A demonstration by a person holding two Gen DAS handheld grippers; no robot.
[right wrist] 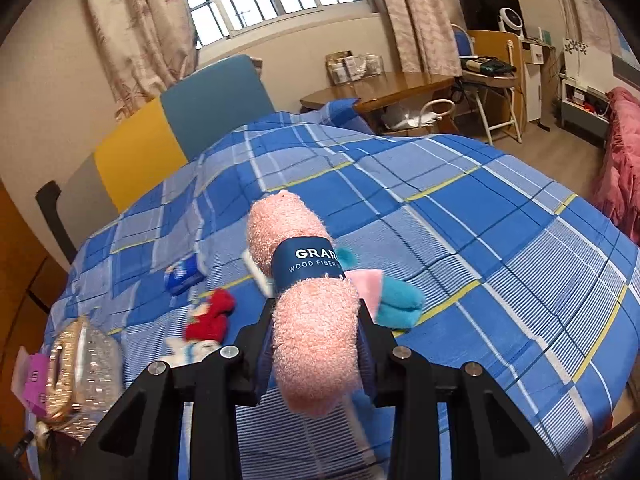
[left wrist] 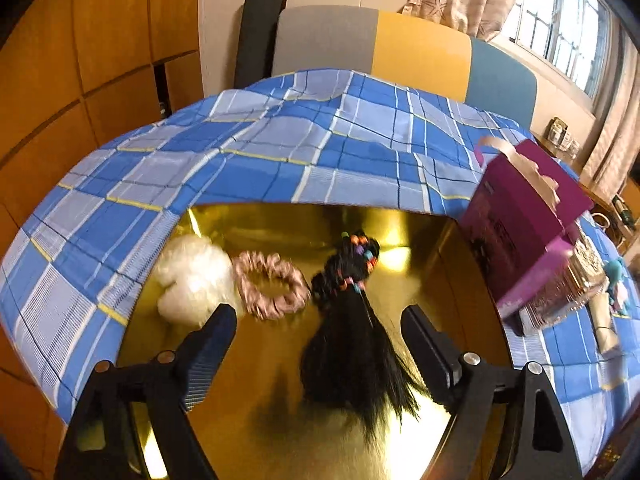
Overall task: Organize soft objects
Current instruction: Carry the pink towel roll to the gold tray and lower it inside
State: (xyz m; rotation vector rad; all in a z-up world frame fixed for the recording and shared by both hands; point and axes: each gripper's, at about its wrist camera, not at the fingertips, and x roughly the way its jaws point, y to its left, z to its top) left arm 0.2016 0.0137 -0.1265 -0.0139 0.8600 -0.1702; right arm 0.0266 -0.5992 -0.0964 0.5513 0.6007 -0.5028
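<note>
The black hairpiece (left wrist: 352, 344) is lying on the gold tray (left wrist: 420, 240), straight ahead between the spread jaws of the left hand-held gripper (left wrist: 318, 340), untouched, its long axis running away from that gripper. The right hand-held gripper (right wrist: 316, 320) is pinching a pink towel roll (right wrist: 304, 300) above the bed (right wrist: 480, 220).

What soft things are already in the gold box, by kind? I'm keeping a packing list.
In the gold box, left wrist view:
White fluffy puff: 1
Pink scrunchie: 1
Black hairpiece with coloured bands: 1
Total: 3
Not in the box: the pink rolled towel, gripped by the right gripper.
</note>
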